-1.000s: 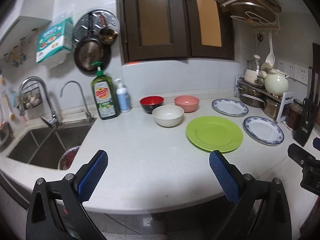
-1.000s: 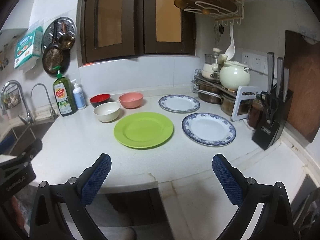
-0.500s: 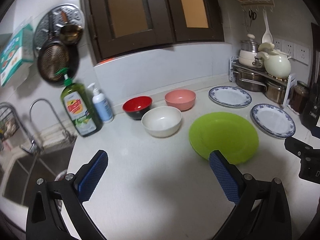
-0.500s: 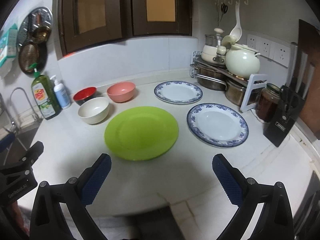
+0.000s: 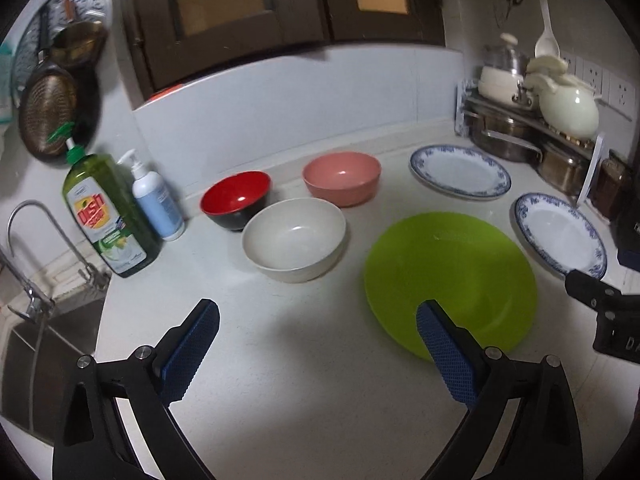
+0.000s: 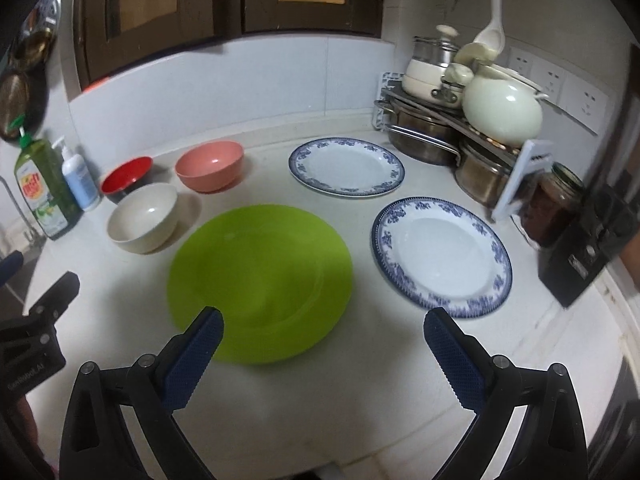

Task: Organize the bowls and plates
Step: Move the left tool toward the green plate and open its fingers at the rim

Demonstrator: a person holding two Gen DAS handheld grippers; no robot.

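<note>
Hovering over the counter (image 5: 280, 360), the left gripper (image 5: 316, 320) has its jaws wide and empty. Far of it sit a white bowl (image 5: 294, 238), red bowl (image 5: 236, 200) and pink bowl (image 5: 342, 176), all mouth-up; the green plate (image 5: 450, 280) lies flat at right.

Right wrist view: the right gripper (image 6: 322, 334) is spread wide, empty, near the green plate (image 6: 260, 280). Two blue-rimmed plates (image 6: 442, 256) (image 6: 346, 166) lie flat, right and far.

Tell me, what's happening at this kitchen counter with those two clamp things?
A person holds a two-finger tool in each hand to tidy the dishes. Both the left tool and the right tool hang open over the counter, gripping nothing. Three bowls, red, pink and white, sit apart, unstacked. The green plate and two blue-rimmed plates lie separately.
</note>
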